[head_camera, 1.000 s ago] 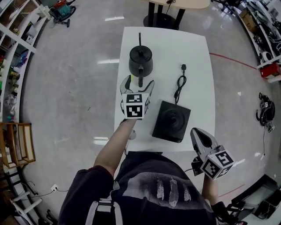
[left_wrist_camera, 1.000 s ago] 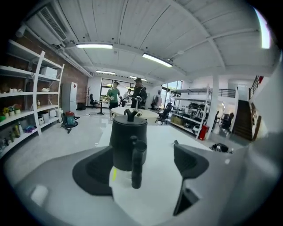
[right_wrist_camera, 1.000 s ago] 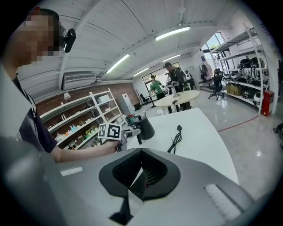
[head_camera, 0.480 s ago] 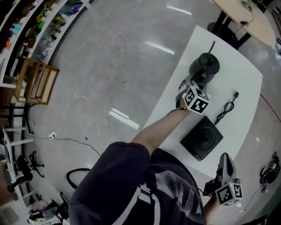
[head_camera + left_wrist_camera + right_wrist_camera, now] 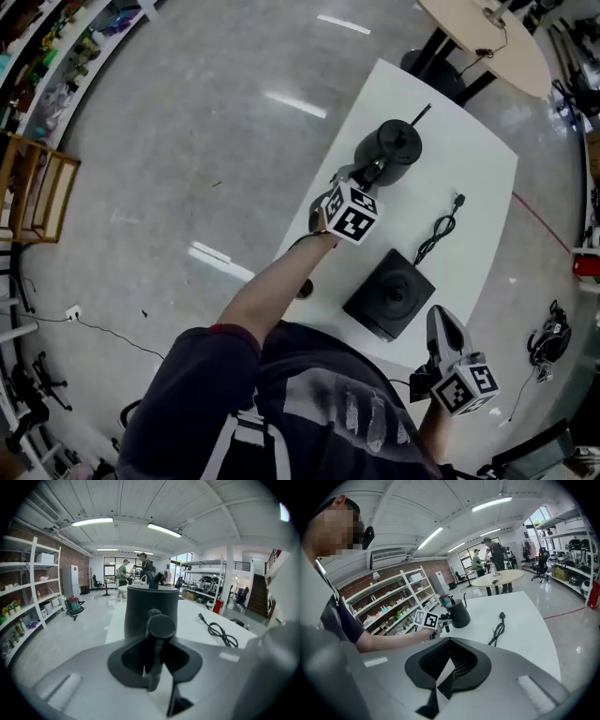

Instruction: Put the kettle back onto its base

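Note:
A black gooseneck kettle (image 5: 389, 148) stands upright on the white table (image 5: 478, 187), far left of its square black base (image 5: 389, 295). My left gripper (image 5: 361, 178) is at the kettle's handle (image 5: 157, 634). In the left gripper view its jaws are closing with the handle between them, and the pads press on both sides of it. My right gripper (image 5: 441, 323) hangs off the table's near edge, close to the base, with its jaws together and nothing in them. The kettle (image 5: 459, 613) also shows far off in the right gripper view.
The base's black power cord (image 5: 439, 228) lies loose on the table right of the kettle. A round wooden table (image 5: 487, 37) stands beyond it. A wooden rack (image 5: 37, 197) and shelves line the left wall. People stand far off in the room.
My left gripper went forward from just short of the kettle onto its handle and its jaws closed round it. The head view swung and tilted. The right gripper stayed by the near edge.

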{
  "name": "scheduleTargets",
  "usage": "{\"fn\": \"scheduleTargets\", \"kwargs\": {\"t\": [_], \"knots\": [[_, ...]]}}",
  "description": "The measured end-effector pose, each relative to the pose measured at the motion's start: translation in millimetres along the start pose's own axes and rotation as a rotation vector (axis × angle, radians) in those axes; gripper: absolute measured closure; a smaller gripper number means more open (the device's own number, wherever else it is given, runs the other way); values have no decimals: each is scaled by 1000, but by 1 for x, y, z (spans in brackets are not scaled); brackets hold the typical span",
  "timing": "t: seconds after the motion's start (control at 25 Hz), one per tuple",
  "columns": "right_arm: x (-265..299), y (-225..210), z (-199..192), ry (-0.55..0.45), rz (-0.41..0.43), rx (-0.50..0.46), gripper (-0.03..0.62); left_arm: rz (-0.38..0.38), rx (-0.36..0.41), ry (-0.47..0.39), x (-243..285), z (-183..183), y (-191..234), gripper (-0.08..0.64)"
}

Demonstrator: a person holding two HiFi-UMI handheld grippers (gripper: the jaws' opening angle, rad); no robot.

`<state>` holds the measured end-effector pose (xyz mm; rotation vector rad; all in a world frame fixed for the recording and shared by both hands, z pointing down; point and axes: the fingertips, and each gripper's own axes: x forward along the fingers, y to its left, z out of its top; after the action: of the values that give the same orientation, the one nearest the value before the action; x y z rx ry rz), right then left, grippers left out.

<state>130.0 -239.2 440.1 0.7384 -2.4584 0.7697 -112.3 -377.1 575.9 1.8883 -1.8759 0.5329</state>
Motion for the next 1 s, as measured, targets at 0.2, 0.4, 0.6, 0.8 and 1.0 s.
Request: {"fn": "scheduleTargets", "kwargs": {"t": [0.2,0.4,0.6,0.8,1.0], "knots": [[4,-8,2,0,-6,10,592,-45,8,20,3,1,2,489],[-5,-13,-2,-27,-45,42,592,-73,21,26,3,-1,3,494],[-13,-18,-9,-49,-75,68,592,-85,18,2,-3,1,8,499],[-16,-16,-11,-57,-93,66,592,-96,9,-56,-18,13,11,499],[-15,-14,-14,-71,-95,68,592,-129,-7,-94,-30,23,14,500]]}}
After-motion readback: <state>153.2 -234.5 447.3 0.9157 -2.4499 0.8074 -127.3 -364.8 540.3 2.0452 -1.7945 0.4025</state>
